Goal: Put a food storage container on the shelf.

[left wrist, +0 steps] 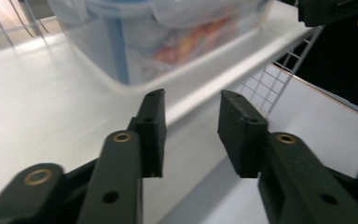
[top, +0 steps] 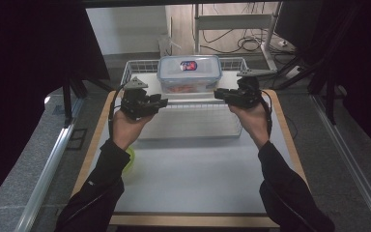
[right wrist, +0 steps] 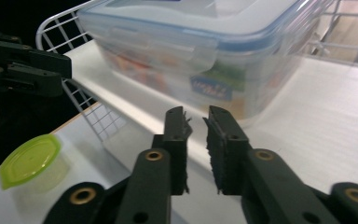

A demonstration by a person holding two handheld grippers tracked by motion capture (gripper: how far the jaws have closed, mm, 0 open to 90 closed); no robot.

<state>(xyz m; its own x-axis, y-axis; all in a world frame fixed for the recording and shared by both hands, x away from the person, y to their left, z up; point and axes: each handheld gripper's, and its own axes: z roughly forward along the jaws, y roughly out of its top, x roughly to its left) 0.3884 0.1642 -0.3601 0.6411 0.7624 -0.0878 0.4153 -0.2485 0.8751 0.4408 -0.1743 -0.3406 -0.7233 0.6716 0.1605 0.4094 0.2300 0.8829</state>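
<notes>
A clear plastic box with a blue-rimmed snap lid [top: 189, 72] [left wrist: 168, 32] [right wrist: 191, 51] stands on a white board [top: 147, 81] laid across the far part of a white wire basket [top: 193, 123]. Something orange and red shows through its wall. My left gripper [top: 163, 101] [left wrist: 191, 105] hovers off the box's left side, over the board's front edge; it is open and holds nothing. Off the box's right side, my right gripper [top: 220, 94] [right wrist: 196, 116] has its jaws a narrow gap apart, with nothing between them. The two grippers point inward at each other.
A small cup with a yellow-green lid [top: 129, 159] [right wrist: 30, 161] sits on the pale table [top: 198, 174] beside my left forearm. The basket's wire wall [left wrist: 265, 84] rises at the board's edge. Dark curtains and metal rails flank the table.
</notes>
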